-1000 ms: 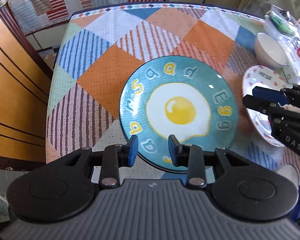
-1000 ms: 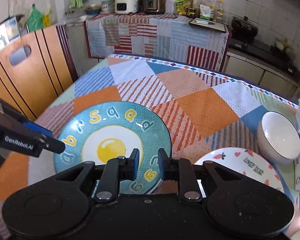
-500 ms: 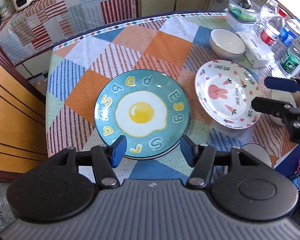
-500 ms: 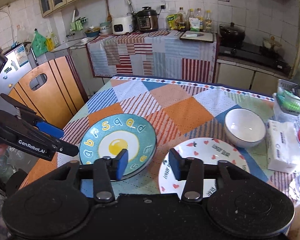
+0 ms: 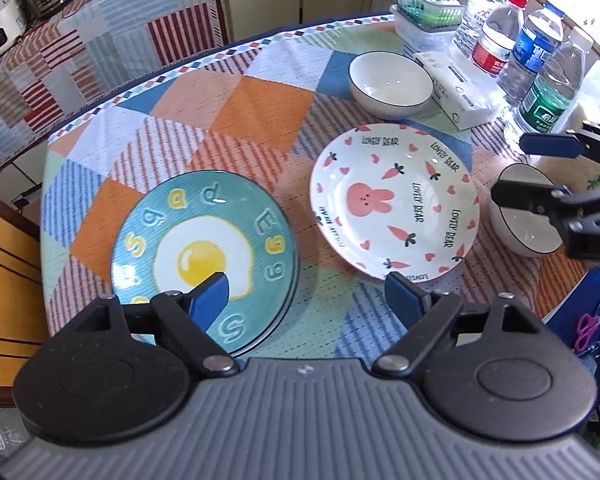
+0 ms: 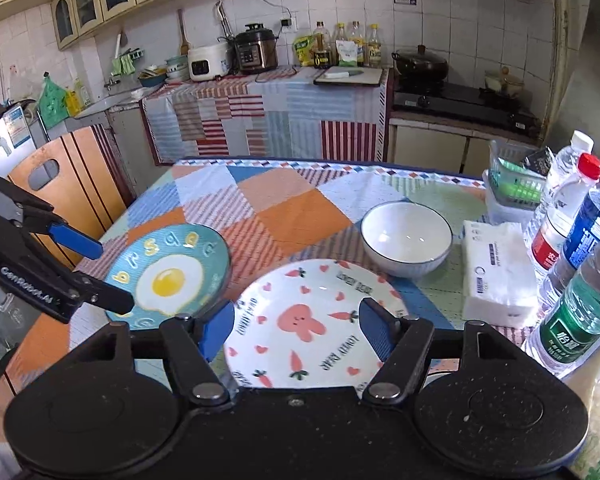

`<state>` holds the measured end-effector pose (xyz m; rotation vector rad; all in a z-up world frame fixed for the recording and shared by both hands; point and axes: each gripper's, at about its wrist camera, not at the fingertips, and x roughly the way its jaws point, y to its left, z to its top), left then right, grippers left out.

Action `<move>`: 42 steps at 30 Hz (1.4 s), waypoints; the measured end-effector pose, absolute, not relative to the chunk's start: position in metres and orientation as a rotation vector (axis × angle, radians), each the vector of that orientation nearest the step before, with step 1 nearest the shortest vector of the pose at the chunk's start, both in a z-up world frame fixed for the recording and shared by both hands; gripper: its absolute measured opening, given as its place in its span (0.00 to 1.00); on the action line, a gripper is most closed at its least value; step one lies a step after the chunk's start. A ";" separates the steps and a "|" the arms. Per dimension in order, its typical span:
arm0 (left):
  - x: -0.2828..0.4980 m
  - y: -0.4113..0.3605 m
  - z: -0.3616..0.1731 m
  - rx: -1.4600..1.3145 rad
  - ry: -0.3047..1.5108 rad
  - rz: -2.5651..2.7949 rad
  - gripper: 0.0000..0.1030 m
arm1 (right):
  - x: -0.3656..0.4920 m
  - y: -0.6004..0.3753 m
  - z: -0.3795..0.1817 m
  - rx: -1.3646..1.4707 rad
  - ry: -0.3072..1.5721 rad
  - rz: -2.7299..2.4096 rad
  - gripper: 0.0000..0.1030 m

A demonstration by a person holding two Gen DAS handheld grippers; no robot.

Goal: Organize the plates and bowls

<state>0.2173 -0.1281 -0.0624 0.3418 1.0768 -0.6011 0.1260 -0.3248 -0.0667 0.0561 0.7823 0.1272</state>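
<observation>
Both tongs, left (image 5: pixel 306 296) and right (image 6: pixel 296 330), have spread wide and backed away from the egg plate (image 5: pixel 204 260), which now rests released on the desk (image 5: pixel 260 112).

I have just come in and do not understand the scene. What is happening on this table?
A person holds two grippers over a table with dishes to organize. Both the left gripper and the right gripper are open and hold nothing. The teal egg plate and the white rabbit plate lie side by side on the patchwork tablecloth. One white bowl stands behind the rabbit plate, another bowl beside it.
</observation>
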 end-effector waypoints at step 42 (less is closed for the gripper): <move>0.264 -0.164 -0.191 -0.100 1.197 -0.502 0.19 | 0.228 -0.416 -0.191 0.303 1.143 0.141 0.25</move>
